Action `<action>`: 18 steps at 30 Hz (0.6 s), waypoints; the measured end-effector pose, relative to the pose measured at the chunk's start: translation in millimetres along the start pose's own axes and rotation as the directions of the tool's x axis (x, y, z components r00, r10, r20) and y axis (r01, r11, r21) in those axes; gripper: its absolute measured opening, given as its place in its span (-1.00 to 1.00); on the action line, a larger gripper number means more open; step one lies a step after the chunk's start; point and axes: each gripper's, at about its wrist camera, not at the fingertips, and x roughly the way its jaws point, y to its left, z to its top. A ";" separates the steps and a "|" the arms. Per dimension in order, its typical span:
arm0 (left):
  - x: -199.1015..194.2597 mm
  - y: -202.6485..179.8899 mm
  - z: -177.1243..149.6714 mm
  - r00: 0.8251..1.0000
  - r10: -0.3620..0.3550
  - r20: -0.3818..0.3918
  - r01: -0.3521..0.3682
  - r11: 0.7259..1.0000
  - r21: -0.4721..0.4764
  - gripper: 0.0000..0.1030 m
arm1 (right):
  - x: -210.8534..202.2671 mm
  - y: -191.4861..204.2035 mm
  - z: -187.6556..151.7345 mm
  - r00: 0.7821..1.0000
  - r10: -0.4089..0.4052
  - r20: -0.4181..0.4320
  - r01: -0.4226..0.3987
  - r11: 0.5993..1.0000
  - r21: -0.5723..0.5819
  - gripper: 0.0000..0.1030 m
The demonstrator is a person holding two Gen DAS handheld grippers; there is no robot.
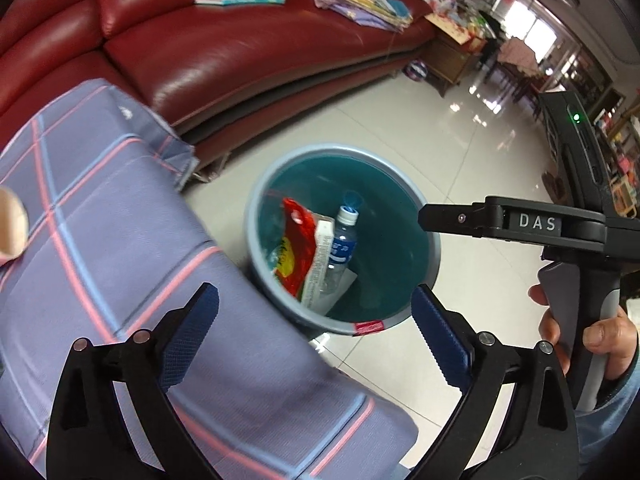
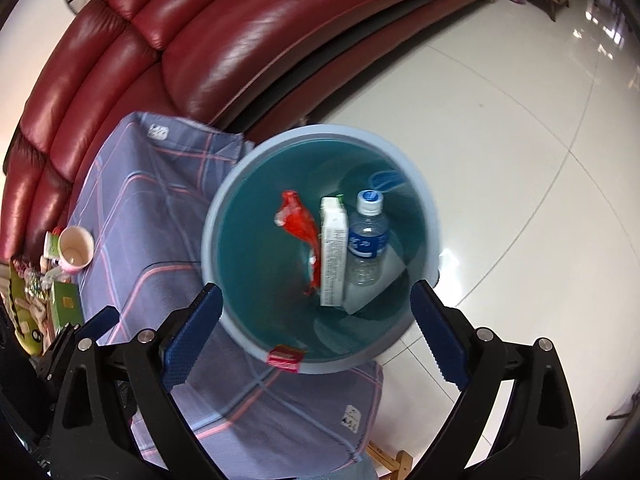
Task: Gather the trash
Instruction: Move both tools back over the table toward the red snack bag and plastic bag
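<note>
A round blue-grey bin (image 1: 256, 216) (image 2: 208, 240) with a teal inside stands on the floor against the cloth-covered table. In it lie a red snack wrapper (image 1: 296, 248) (image 2: 300, 224), a white carton (image 1: 320, 264) (image 2: 333, 248), a clear water bottle with a blue label (image 1: 342, 248) (image 2: 367, 240) and a white sheet (image 2: 384, 280). My left gripper (image 1: 314, 300) hangs open over the bin's near rim and the table corner, with nothing between its blue pads. My right gripper (image 2: 316, 292) stands open straight above the bin, also holding nothing.
A table under a purple plaid cloth (image 1: 120, 220) (image 2: 160, 200) sits left of the bin. A pale mug (image 2: 76, 252) and small packets (image 2: 64, 304) rest at its far left end. A red leather sofa (image 1: 240, 48) (image 2: 200, 40) curves behind. Glossy white floor tiles (image 2: 520, 160) spread to the right.
</note>
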 end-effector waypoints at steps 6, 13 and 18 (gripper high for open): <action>-34.7 34.2 -12.4 0.997 0.061 0.041 -0.059 0.997 -0.053 0.92 | 3.6 44.0 -7.5 1.000 0.025 -0.016 -0.026 0.997 -0.073 0.76; -71.5 83.9 -42.5 0.991 0.119 0.066 -0.108 0.984 -0.140 0.92 | 11.6 94.7 -23.8 0.998 0.047 -0.042 -0.053 0.987 -0.149 0.76; -101.7 118.8 -75.0 0.984 0.161 0.079 -0.142 0.970 -0.199 0.92 | 16.9 133.2 -44.0 0.995 0.059 -0.074 -0.073 0.976 -0.206 0.76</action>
